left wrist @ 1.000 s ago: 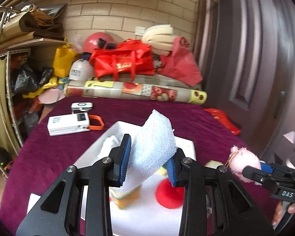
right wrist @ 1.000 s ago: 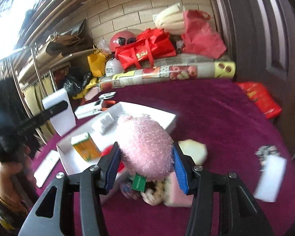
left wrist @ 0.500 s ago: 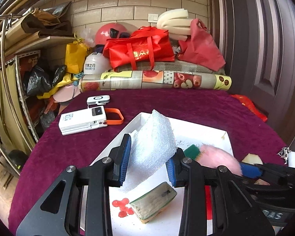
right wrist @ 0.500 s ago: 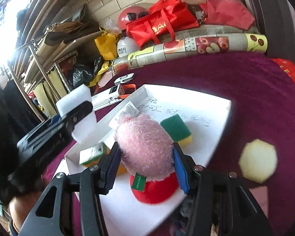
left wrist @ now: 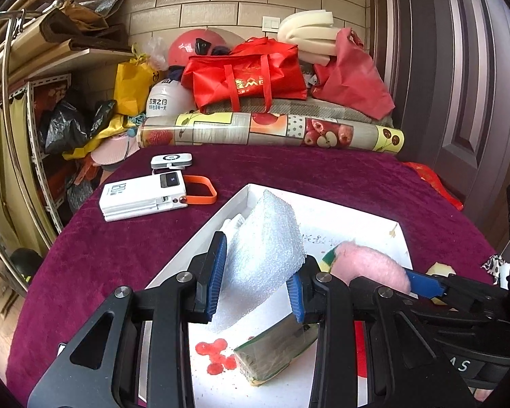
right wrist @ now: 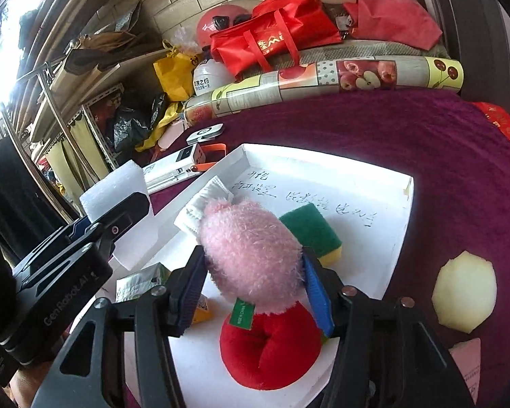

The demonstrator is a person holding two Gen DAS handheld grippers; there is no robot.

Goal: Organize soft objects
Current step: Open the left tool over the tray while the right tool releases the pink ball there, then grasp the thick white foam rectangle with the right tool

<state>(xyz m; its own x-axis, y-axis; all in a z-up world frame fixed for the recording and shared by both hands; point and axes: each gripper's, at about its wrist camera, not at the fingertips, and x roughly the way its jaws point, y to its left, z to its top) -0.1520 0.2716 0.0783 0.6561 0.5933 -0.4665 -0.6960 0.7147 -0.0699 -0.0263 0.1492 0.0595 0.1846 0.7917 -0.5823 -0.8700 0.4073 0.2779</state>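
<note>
My left gripper (left wrist: 258, 265) is shut on a white foam block (left wrist: 268, 238) and holds it tilted over the near left part of the white tray (left wrist: 357, 217). My right gripper (right wrist: 253, 261) has a fluffy pink plush toy (right wrist: 251, 238) between its pads. Its jaws are opening, and the plush still fills the gap and touches both pads. The plush hangs low over the tray (right wrist: 374, 204), just above a red plush (right wrist: 272, 350). In the tray also lie a green-and-yellow sponge (right wrist: 309, 227), a folded white cloth (right wrist: 200, 207) and a small carton (left wrist: 275, 350).
On the purple tablecloth right of the tray lie a pale yellow foam piece (right wrist: 462, 299) and a pink piece (right wrist: 465, 353). A white power bank with an orange strap (left wrist: 142, 197) lies left of the tray. A patterned roll (left wrist: 272, 132) and red bags line the far edge.
The right gripper carried the pink plush from the tablecloth leftwards to over the tray and sank towards the red plush. The left gripper moved forward and down over the tray with the foam.
</note>
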